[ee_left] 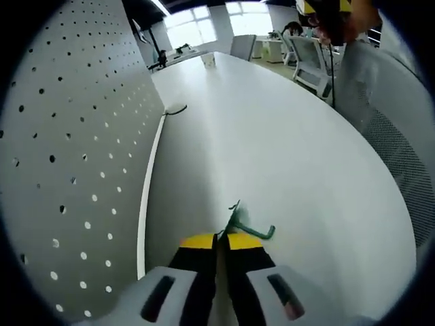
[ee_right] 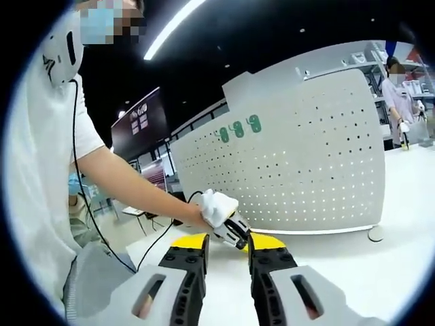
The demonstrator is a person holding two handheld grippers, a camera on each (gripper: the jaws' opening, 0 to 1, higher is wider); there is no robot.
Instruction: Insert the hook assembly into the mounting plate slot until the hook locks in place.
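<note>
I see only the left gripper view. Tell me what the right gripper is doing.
Observer: The right gripper holds nothing; its jaws stand apart over the white table.
Operator: Report anything already mounted on the board.
Observer: Three green pieces, seemingly hooks, sit in a row near the top of the pegboard.
Operator: My jaws are shut on the green hook. Say what holds my gripper.
Observer: A white-gloved hand grips the left gripper, low in front of the pegboard.
</note>
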